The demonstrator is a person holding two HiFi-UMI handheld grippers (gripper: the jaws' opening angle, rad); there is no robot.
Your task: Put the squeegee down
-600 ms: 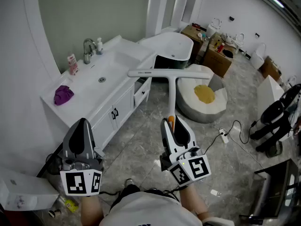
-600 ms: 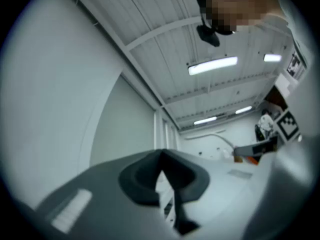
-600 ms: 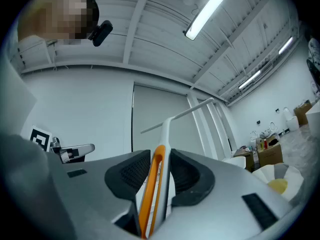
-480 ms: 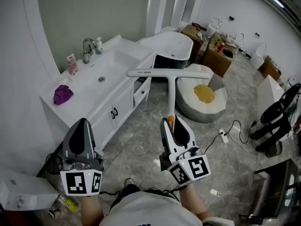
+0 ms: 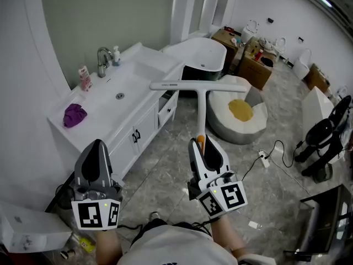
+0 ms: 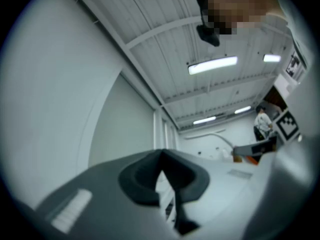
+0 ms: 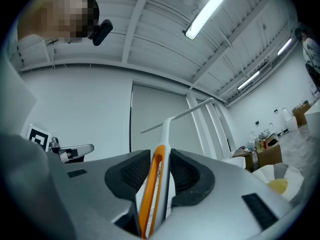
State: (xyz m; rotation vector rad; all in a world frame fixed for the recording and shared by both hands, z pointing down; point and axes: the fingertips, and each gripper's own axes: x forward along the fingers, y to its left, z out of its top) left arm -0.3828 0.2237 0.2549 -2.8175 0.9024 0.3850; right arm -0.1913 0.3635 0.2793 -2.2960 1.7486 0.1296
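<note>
Currently, two grippers, right gripper clamped on the orange-and-white handle of one squeegee, blade held aloft beside the vanity's right end, left gripper closed on nothing before the vanity, one purple cloth on its counter.

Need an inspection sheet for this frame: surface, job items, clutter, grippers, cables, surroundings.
Surface: white vanity top with a basin; grey stone floor.
Job's things: squeegee held in the air, blade away from the person.
Clutter: purple cloth, faucet, bottle on the vanity top.
Grippers: right gripper shut on the squeegee handle; left gripper shut, empty.
Cables: power strip and its lead on the floor.
Surroundings: bathtub, cardboard boxes.
</note>
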